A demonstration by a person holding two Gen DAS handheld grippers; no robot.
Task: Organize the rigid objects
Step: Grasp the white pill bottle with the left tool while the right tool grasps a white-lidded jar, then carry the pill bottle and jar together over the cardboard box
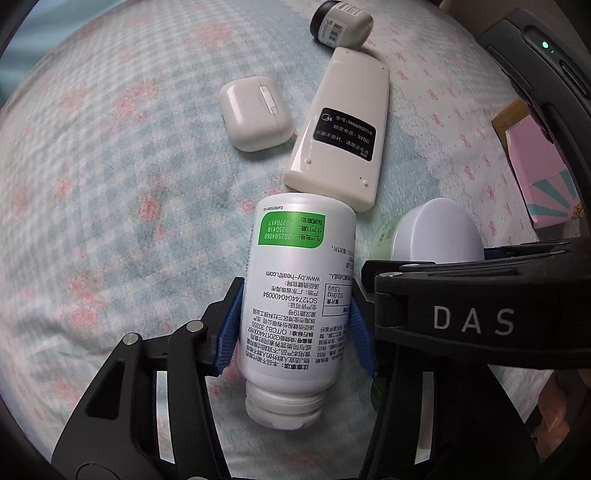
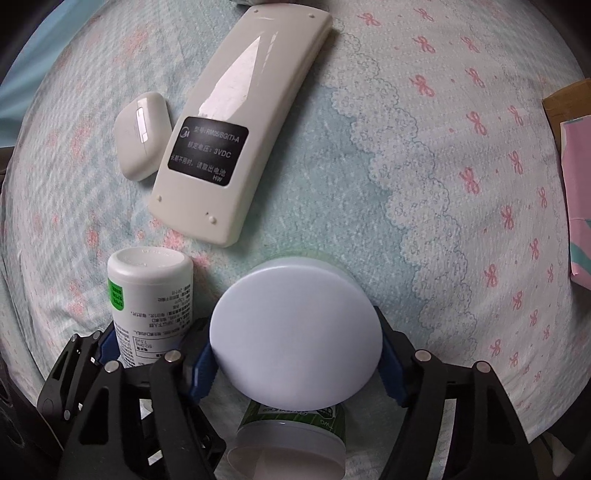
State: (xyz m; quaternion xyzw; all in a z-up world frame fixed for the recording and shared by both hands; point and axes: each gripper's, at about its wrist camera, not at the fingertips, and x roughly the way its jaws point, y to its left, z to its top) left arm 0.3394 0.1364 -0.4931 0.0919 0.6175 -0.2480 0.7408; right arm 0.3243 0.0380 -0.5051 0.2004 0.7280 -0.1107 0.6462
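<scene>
My left gripper (image 1: 295, 328) is shut on a white pill bottle (image 1: 299, 280) with a green label patch, its cap toward the camera; the bottle also shows in the right wrist view (image 2: 147, 295). My right gripper (image 2: 295, 363) is shut on a jar with a white lid (image 2: 295, 332) and a green label; its lid shows in the left wrist view (image 1: 436, 232). Both are held side by side over the bed sheet (image 1: 110, 184). A cream remote (image 1: 340, 125), face down, lies just beyond them.
A white earbuds case (image 1: 255, 112) lies left of the remote and also shows in the right wrist view (image 2: 142, 136). A small white bottle with a black cap (image 1: 340, 24) lies beyond. A pink box (image 1: 543, 173) sits at the right edge.
</scene>
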